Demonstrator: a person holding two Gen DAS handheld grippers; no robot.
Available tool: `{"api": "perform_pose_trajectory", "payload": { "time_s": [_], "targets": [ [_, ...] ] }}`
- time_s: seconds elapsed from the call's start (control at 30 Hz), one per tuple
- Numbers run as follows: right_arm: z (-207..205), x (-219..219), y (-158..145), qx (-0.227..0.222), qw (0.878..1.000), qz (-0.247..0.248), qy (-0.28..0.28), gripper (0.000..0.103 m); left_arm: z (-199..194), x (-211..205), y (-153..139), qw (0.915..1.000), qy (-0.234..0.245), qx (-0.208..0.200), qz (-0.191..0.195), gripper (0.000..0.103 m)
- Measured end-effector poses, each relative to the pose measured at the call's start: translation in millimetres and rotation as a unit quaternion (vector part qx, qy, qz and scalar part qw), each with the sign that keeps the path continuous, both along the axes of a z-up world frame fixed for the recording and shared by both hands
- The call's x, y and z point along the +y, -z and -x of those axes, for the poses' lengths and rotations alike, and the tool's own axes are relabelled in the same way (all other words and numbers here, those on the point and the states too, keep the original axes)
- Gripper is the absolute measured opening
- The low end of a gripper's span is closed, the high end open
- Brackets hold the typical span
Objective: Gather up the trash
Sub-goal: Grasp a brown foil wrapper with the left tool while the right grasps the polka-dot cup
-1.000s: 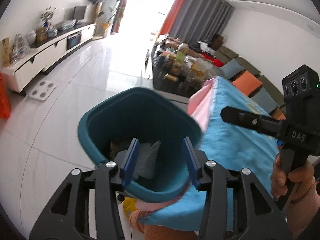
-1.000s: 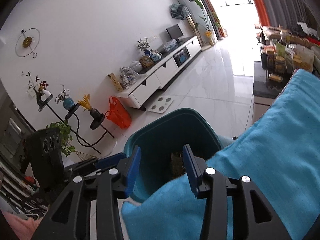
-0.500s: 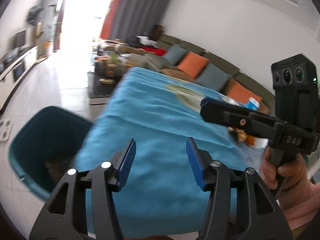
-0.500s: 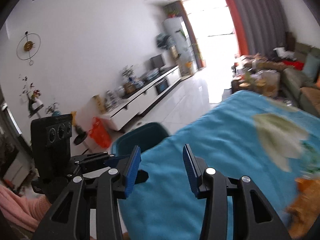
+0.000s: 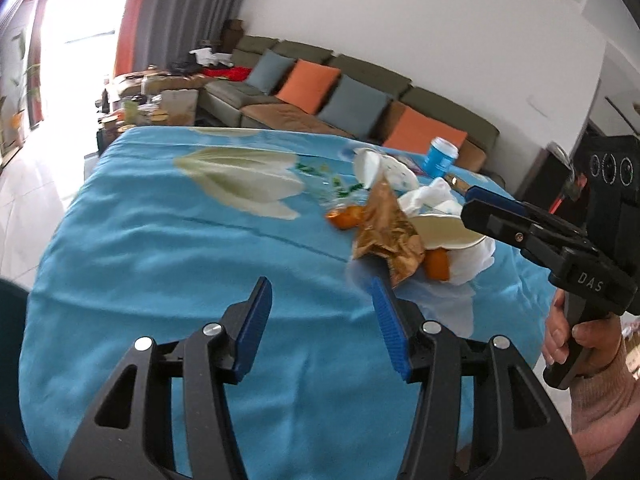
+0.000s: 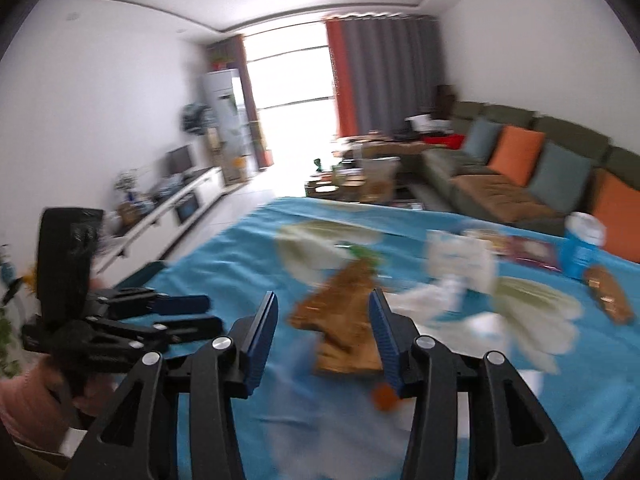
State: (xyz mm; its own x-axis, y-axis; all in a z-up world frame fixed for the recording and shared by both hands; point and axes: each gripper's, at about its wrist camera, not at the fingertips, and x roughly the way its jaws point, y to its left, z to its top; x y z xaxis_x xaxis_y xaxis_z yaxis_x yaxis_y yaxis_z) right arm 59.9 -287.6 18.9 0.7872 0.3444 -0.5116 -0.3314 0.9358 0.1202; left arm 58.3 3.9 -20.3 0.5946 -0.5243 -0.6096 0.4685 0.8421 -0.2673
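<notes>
A pile of trash lies on the blue tablecloth (image 5: 160,248): a crumpled brown wrapper (image 5: 386,228), orange peel (image 5: 345,216), white tissues (image 5: 432,196) and a paper bowl (image 5: 444,232). My left gripper (image 5: 320,320) is open and empty, above the cloth short of the pile. My right gripper (image 6: 322,334) is open and empty, with the brown wrapper (image 6: 344,320) just beyond its fingertips; it also shows in the left wrist view (image 5: 492,208) beside the bowl. The right view is blurred.
A blue cup (image 5: 440,156) and a brown oblong item (image 6: 608,292) stand at the table's far side. A sofa with orange and grey cushions (image 5: 320,80) lies beyond. A cluttered coffee table (image 5: 148,108) and a TV cabinet (image 6: 176,208) line the room.
Both grippers have swung from over the teal bin at the table's edge to above the table. The trash pile has come into view. Both stay open and empty.
</notes>
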Motion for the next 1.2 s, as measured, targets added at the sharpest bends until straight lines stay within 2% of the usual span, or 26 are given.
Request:
{"api": "perform_pose_trajectory", "payload": {
  "time_s": [0.23,0.4,0.57,0.8,0.97,1.03,1.13,1.2],
  "targets": [
    [-5,-30,22,0.015,0.997,0.032,0.062,0.046,-19,-30,3,0.9996,0.020,0.015,-0.016,0.050],
    [-11,-32,33,0.015,0.995,0.056,0.082,0.046,-29,-41,5,0.9991,0.025,0.030,-0.018,0.049],
    [-10,-40,38,0.017,0.992,0.073,0.099,0.045,-39,-52,10,0.9983,0.033,0.043,-0.021,0.044],
    [-4,-53,37,0.016,0.991,0.076,0.110,0.028,-50,-58,19,0.9965,0.044,0.070,-0.011,0.018],
    [-1,-62,35,0.013,0.990,0.073,0.119,0.021,-45,-54,17,0.9969,0.046,0.064,-0.003,0.015],
    [1,-65,34,0.011,0.990,0.070,0.123,0.013,-42,-51,14,0.9973,0.045,0.058,0.000,0.015],
    [4,-71,30,0.005,0.990,0.062,0.127,0.007,-37,-47,9,0.9975,0.047,0.052,0.008,0.012],
    [6,-73,27,0.001,0.990,0.056,0.127,0.005,-32,-44,5,0.9977,0.047,0.047,0.012,0.012]
  ]
}}
